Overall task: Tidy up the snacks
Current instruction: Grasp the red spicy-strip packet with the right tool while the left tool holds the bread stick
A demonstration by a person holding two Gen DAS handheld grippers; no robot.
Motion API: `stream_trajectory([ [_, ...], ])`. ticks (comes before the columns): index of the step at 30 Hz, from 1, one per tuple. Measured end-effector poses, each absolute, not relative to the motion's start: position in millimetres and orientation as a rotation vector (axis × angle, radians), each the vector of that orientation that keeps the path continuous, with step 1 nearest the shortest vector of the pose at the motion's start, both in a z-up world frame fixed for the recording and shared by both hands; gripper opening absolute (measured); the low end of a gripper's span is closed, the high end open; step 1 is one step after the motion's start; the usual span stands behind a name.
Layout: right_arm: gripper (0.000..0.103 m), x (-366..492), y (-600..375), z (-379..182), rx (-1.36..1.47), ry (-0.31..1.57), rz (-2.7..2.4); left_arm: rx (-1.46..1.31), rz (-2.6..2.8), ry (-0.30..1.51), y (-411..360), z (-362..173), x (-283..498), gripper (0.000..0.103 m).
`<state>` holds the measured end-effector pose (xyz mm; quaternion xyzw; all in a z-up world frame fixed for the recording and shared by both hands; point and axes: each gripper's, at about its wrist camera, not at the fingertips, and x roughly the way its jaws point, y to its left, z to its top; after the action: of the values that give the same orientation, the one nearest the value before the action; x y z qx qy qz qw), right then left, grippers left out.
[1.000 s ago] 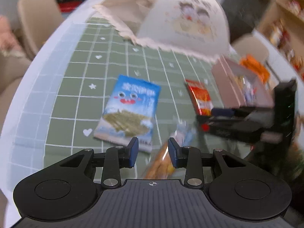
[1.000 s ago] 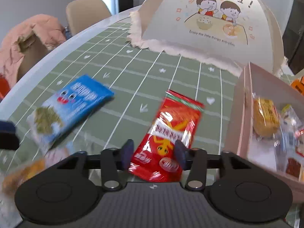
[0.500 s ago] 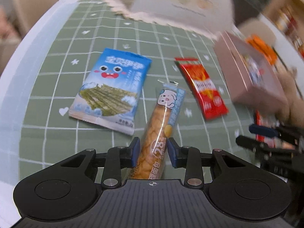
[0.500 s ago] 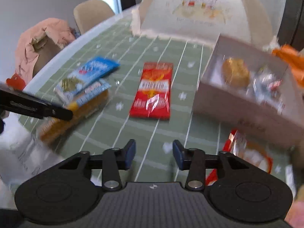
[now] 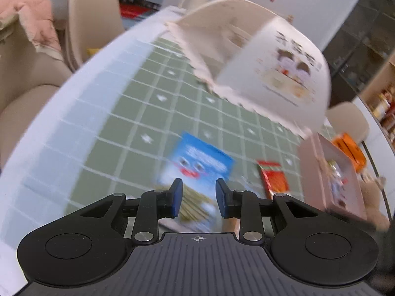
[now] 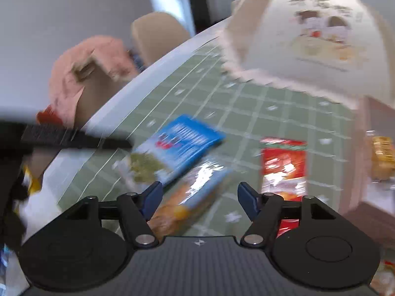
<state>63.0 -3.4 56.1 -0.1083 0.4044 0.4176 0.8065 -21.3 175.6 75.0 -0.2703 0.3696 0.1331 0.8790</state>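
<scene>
Both views are motion-blurred. My left gripper (image 5: 199, 197) hovers over a blue seaweed packet (image 5: 197, 165) lying flat on the green checked cloth; its jaws are closing a little, narrow, with nothing pinched. My right gripper (image 6: 200, 196) is opening wide above a long bread-stick packet (image 6: 195, 190), which lies on the cloth in line with the gap, untouched by the pads. The blue seaweed packet (image 6: 180, 145) lies just beyond it, a red snack packet (image 6: 284, 162) to the right. The red snack packet (image 5: 272, 180) also lies beside a pink box (image 5: 318, 172) holding small snacks.
A cream mesh food cover (image 5: 259, 61) stands at the back of the table. An orange packet (image 5: 350, 148) lies past the box. The left tool's dark finger (image 6: 74, 138) crosses the right view's left side. Chairs, one with a pink garment (image 6: 86, 69), line the table's left edge.
The right jaws have spread much wider and that view has swung left onto the bread-stick packet. The left gripper has shifted off the bread-stick packet to the blue packet, its jaws slightly narrower.
</scene>
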Motion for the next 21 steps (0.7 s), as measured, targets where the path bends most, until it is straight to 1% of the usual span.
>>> stream_trajectory([
  [2, 0.068, 57.0, 3.3, 50.7, -0.269, 0.851, 0.872, -0.555, 0.285, 0.78, 186.1, 69.6, -15.9, 0.033],
  [7, 0.068, 70.3, -15.2, 46.7, -0.306, 0.725, 0.638, -0.523, 0.266, 0.838, 196.4, 50.1, 5.1, 0.033],
  [9, 0.068, 96.5, -23.0, 31.0, -0.293, 0.787, 0.593, -0.541, 0.262, 0.854, 195.9, 45.0, 9.9, 0.033],
  [12, 0.068, 106.9, -20.1, 18.6, -0.3, 0.82, 0.589, -0.543, 0.217, 0.849, 186.4, 51.5, 7.5, 0.033],
  [15, 0.068, 110.1, -16.4, 12.1, -0.302, 0.799, 0.574, -0.509, 0.138, 0.874, 166.3, 60.7, -2.1, 0.033],
  [16, 0.064, 110.0, -16.1, 12.5, -0.301, 0.802, 0.575, -0.493, 0.098, 0.892, 155.9, 62.3, -5.9, 0.033],
  [17, 0.055, 110.0, -16.8, 13.1, -0.295, 0.81, 0.579, -0.472, 0.06, 0.912, 144.5, 62.4, -9.0, 0.033],
  [21, 0.053, 99.3, -32.7, 19.2, -0.256, 0.885, 0.634, -0.361, 0.037, 0.986, 104.0, 49.8, -9.8, 0.033],
])
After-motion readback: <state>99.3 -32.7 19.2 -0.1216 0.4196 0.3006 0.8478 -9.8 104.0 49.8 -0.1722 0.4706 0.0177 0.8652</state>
